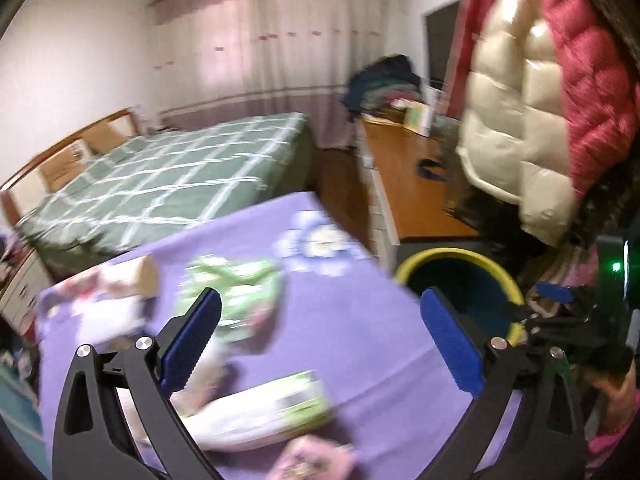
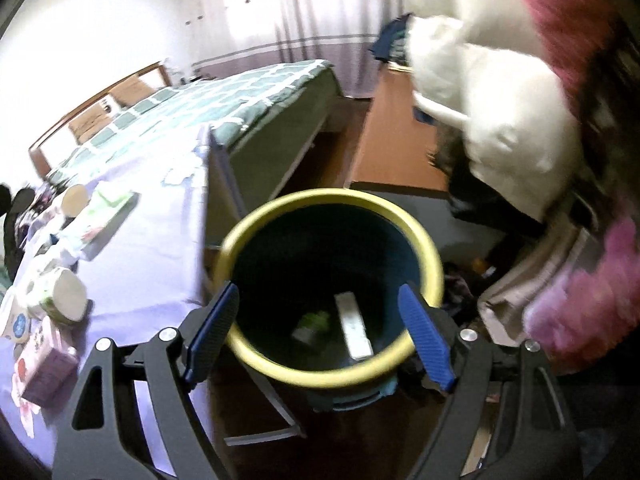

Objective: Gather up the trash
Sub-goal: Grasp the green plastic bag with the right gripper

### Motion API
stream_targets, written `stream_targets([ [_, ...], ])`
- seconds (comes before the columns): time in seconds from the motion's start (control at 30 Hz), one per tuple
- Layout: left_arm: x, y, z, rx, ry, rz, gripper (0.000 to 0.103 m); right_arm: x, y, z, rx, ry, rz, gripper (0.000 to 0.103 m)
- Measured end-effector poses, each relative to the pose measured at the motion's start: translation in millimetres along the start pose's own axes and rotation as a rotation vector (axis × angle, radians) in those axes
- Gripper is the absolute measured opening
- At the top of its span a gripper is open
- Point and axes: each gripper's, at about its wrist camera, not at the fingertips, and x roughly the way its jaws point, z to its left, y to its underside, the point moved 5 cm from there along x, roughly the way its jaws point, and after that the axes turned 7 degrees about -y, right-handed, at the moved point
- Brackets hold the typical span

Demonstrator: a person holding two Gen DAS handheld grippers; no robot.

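- Hovering over the purple-clothed table [image 1: 352, 320], the left gripper [image 1: 320, 340] has its blue fingers [image 1: 192, 336] spread wide with nothing between them; a green-and-white packet [image 1: 276, 408] lies just below the left finger, probably the next trash to grab.
- Beyond the right finger stands the yellow-rimmed bin [image 1: 460, 258], beside the table for short drops.
- Over that bin [image 2: 430, 256], the right gripper [image 2: 320, 336] is open and empty, its fingers straddling the near rim.
- Scraps [image 2: 352, 322] already lie inside.
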Motion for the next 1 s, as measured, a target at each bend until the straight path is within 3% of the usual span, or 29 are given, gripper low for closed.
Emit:
stream_targets([
  [0.37,-19,37,175,-0.203,-0.235,-0.044,0.098,39,-38,120,-0.163,-0.108,0.024,0.078],
  [0.57,-15,63,253,-0.313,-0.363,-0.052,0.098,70,-62,194,-0.253,-0.220,0.056,0.078],
  [0.7,-13,82,287,-0.412,-0.382,-0.079,0.098,103,-77,234,-0.311,-0.263,0.098,0.078],
  [0.8,-1,96,306,-0.467,-0.374,-0.047,0.098,135,-82,249,-0.335,-0.250,0.151,0.078],
  [1.0,2,102,299,-0.436,-0.374,-0.046,0.098,191,-91,252,-0.305,-0.232,0.264,0.078],
])
